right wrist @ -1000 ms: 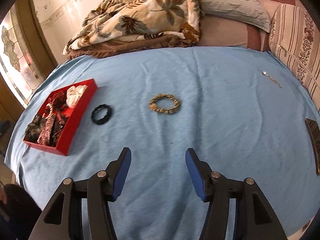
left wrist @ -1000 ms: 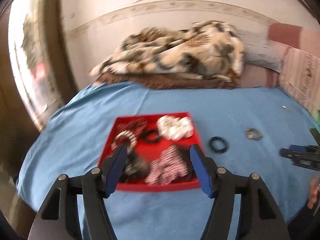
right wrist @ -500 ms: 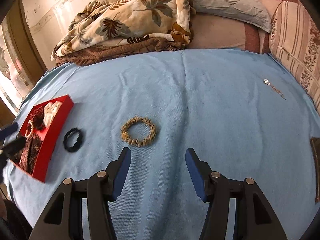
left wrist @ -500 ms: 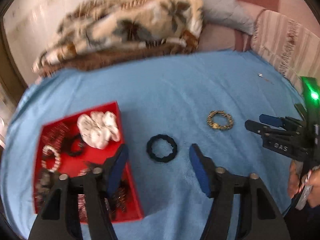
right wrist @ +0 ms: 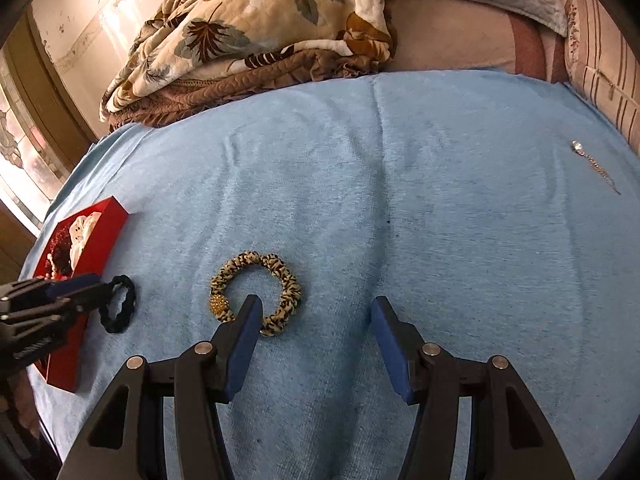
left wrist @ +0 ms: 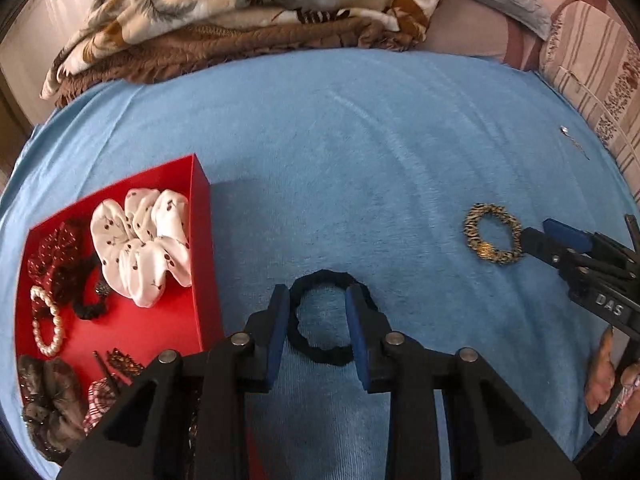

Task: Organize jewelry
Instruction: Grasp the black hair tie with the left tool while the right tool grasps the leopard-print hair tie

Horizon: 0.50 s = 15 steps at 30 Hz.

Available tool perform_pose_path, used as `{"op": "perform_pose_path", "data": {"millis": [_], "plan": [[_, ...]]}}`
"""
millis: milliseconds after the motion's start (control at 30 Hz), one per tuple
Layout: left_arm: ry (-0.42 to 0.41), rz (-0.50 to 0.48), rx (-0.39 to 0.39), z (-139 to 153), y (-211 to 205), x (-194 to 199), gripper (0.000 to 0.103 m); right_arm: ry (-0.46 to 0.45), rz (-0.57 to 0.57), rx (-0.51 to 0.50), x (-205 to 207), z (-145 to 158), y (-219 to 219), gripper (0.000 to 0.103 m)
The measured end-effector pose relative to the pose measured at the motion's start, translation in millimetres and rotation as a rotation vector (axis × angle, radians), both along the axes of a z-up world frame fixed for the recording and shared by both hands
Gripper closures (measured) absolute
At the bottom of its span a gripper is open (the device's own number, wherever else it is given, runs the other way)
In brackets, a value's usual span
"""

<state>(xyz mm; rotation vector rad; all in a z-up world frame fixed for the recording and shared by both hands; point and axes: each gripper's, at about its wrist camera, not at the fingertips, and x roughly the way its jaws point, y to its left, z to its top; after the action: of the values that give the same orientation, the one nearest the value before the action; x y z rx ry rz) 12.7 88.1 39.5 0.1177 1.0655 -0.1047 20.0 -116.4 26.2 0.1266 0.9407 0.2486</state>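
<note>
Bedding: a blue sheet (left wrist: 360, 152) covers the bed, with a leaf-patterned blanket (left wrist: 240, 4) bunched along the top of the frame and a striped pillow (left wrist: 592, 76) at the upper right.

Left gripper (left wrist: 318, 304), bottom centre of the left wrist view: its blue pads stand partly closed across a black scrunchie (left wrist: 320, 352) lying flat on the sheet. The fingertips overlap the ring on either side; whether they actually pinch the fabric cannot be told. In the right wrist view the same scrunchie (right wrist: 120, 308) sits at lower left, just beside the box.

Red box (left wrist: 200, 264), lower left of the left wrist view: it rests on the sheet and contains a white printed scrunchie (left wrist: 140, 248), a pearl bracelet (left wrist: 46, 320), a dark red dotted scrunchie (left wrist: 52, 252) and further dark hair ties.

Right gripper (right wrist: 316, 308), bottom of the right wrist view: pads well apart, holding nothing. Its left fingertip overlaps the near edge of a leopard-print scrunchie (right wrist: 256, 292), which lies flat on the sheet at lower centre.

Silver chain (right wrist: 596, 166), right edge of the right wrist view: it lies on the sheet, well apart from the other items.
</note>
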Motion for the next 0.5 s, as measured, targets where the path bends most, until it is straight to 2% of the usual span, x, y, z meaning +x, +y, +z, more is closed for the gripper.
{"op": "perform_pose_path", "data": {"millis": [200, 267, 367, 500], "plan": [[0.011, 0.007, 0.015, -10, 1, 3, 0.075, -0.006, 0.019, -0.009, 6, -1, 7, 0.042], [0.004, -0.001, 0.02, -11, 0, 2, 0.075, -0.012, 0.023, -0.019, 8, -1, 10, 0.045], [-0.007, -0.001, 0.028, -14, -1, 0, 0.074, -0.023, 0.03, -0.055, 11, -3, 15, 0.05], [-0.022, 0.009, 0.033, -13, -3, -1, 0.074, -0.027, 0.051, -0.125, 14, -6, 26, 0.05]]}}
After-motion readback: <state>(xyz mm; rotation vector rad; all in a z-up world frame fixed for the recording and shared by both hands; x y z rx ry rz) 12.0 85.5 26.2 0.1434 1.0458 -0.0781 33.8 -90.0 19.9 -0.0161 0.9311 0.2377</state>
